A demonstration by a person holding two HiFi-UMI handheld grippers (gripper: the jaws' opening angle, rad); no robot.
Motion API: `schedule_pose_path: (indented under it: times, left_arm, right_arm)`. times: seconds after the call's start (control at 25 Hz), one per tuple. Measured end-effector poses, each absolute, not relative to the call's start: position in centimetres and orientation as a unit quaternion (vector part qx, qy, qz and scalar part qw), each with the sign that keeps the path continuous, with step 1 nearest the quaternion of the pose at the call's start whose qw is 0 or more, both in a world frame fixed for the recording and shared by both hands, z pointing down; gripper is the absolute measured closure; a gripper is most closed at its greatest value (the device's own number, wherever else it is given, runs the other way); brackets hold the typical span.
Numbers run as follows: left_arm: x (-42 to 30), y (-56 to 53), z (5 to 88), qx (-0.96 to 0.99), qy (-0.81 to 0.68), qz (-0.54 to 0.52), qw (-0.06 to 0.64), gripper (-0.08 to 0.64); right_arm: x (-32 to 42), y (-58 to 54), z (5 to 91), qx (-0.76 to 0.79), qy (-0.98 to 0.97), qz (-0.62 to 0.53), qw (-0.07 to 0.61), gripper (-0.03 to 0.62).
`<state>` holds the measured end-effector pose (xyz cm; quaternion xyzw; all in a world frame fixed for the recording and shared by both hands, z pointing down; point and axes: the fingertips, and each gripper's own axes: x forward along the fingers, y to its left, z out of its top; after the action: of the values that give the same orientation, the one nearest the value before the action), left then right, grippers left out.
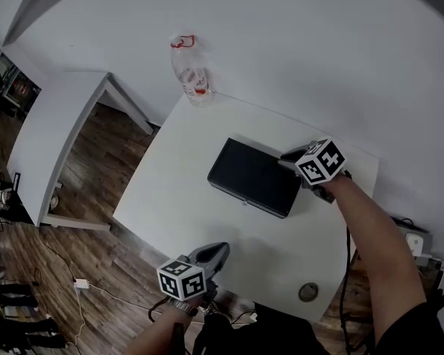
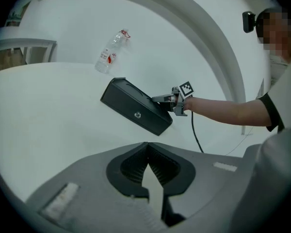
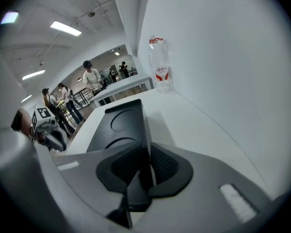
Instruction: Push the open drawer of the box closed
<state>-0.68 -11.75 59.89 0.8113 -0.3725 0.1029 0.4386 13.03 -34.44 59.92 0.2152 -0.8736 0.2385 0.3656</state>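
Box [image 1: 251,174], black, lies mid-counter [image 1: 170,198]. Its drawer front [image 2: 150,124] looks flush, though the seam is hard to make out. At its 3 o'clock end the right gripper [image 1: 288,156] has its fingers [image 3: 166,165] grasping the box's rim. At 7 o'clock the left gripper [image 1: 222,248] hovers, fingers [image 2: 135,166] clenched on nothing. A bottle [image 1: 192,72] stands at 11 o'clock.

Our left gripper [image 1: 216,251] hovers close in front of us, its jaws pressed together with nothing between them. Our right arm [image 1: 370,235] stretches forward, bare to the sleeve, and our right gripper [image 1: 287,157] tilts downward, its jaws closed on the edge of the box [image 1: 253,176].
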Motion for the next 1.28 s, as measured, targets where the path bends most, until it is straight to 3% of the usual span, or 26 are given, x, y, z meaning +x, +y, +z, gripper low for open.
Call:
schedule_pose_path:
  times: [0.16,0.32,0.6,0.8,1.28]
  left_arm:
    - [-1.7,-6.4,59.2,0.817,-0.328,0.114,0.461,0.560]
    - [-4.7,-3.0,58.1,0.811,-0.322,0.093,0.479,0.560]
    - [-8.3,1.3,54.4,0.826,-0.290,0.026,0.483,0.560]
    - [-11.3,5.3,52.0,0.841,-0.257,-0.006,0.477,0.560]
    - [-16.2,15.2,50.0,0.852,-0.165,-0.021,0.497,0.560]
  right_arm:
    - [14.7,-34.5,58.9,0.272,-0.872,0.243,0.327,0.529]
    - [17.7,-32.8,55.3,0.349,-0.865,0.236,0.273,0.588]
    - [19.0,-22.7,48.3,0.407,-0.848,0.328,0.080,0.589]
    - [14.8,-11.3,45.8,0.392,-0.842,0.371,-0.021,0.588]
    - [-0.5,14.2,49.1,0.349,-0.806,0.471,-0.088,0.589]
